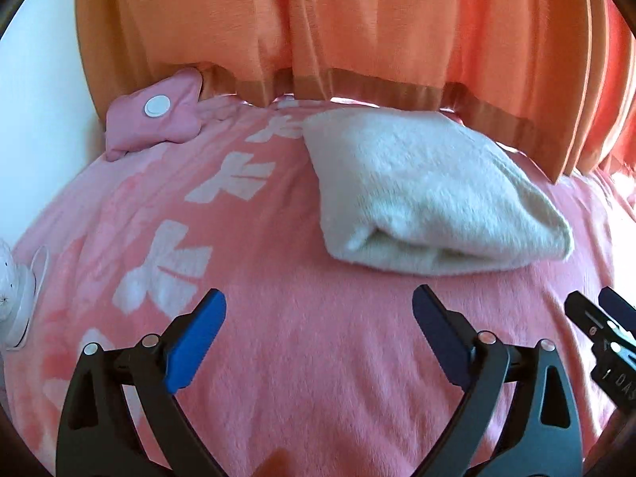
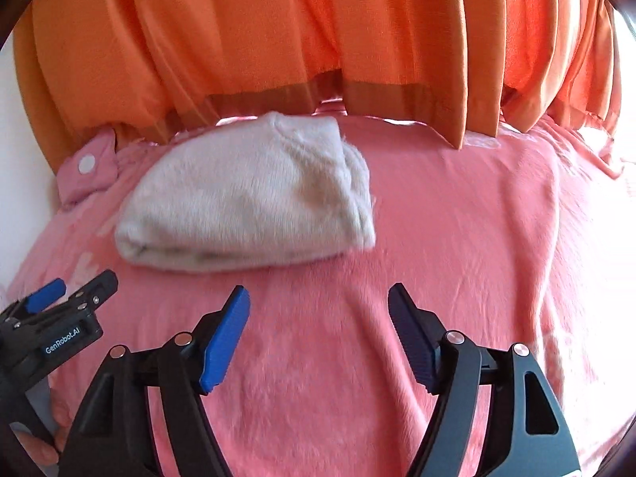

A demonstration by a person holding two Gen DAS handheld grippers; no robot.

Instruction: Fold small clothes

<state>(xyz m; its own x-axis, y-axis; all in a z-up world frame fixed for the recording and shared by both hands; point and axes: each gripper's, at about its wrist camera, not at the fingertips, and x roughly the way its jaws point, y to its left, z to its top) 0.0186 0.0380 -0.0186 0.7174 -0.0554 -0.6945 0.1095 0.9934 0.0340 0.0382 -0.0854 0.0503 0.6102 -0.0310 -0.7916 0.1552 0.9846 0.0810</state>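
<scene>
Here: both tongs gape wide, empty | folded white garment | only left view: white device

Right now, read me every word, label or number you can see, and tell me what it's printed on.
"GenRobot.AI": blue label on the left gripper, seen from the right wrist.
"DAS": cut-off white letters on the right gripper at the left wrist view's edge; the rest is out of frame.
No other text is visible.

both wrist views low, near | facing curtain | sharing white garment
</scene>
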